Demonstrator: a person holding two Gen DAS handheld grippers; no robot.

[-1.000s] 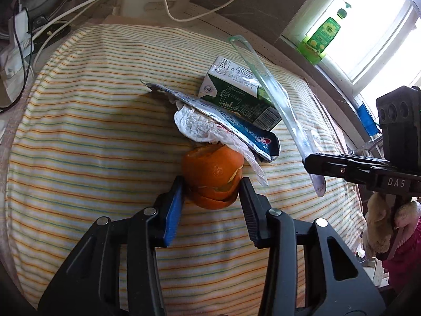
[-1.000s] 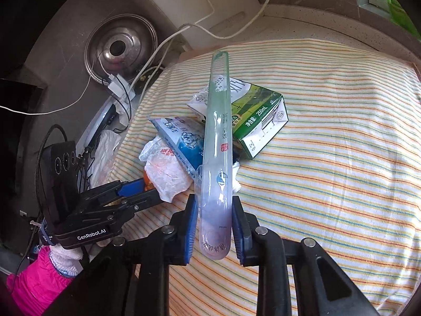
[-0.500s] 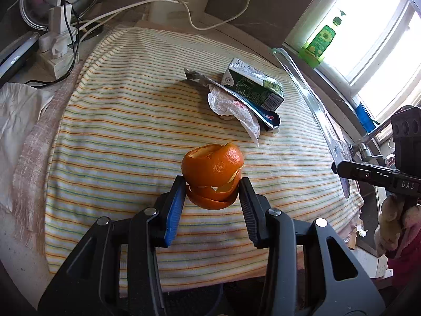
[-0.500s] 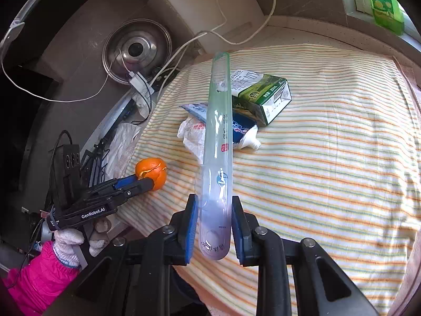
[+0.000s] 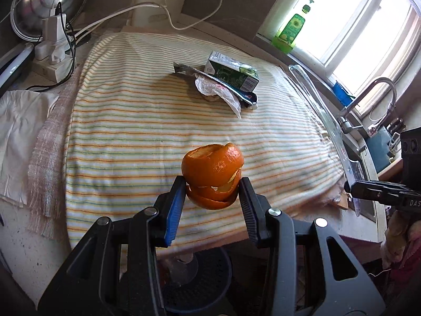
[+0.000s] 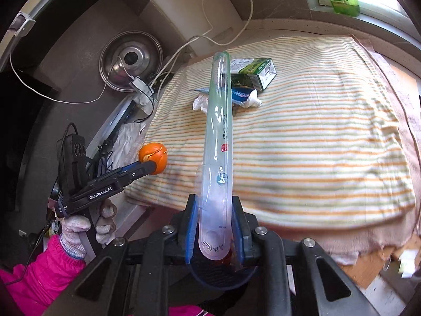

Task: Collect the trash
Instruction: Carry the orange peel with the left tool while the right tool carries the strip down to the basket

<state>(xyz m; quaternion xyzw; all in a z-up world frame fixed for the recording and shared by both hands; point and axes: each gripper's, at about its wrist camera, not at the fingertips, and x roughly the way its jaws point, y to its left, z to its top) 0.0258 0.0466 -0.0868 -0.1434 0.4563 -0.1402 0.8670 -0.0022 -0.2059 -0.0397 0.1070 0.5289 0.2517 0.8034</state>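
Observation:
My left gripper is shut on an orange peel and holds it in the air over the near edge of the striped cloth; both also show in the right wrist view. My right gripper is shut on a long clear plastic toothbrush package, which points up and away; the package shows at the right in the left wrist view. A green carton, a toothpaste tube and a crumpled wrapper lie on the far part of the cloth.
A dark round bin stands on the floor below both grippers, and its rim shows under the package. A power strip with cables and a pot lid are at the left. A faucet and a green bottle are at the right.
Both grippers have pulled back and up from the pile, the left with the orange peel and the right with the package. The bin has come into view below.

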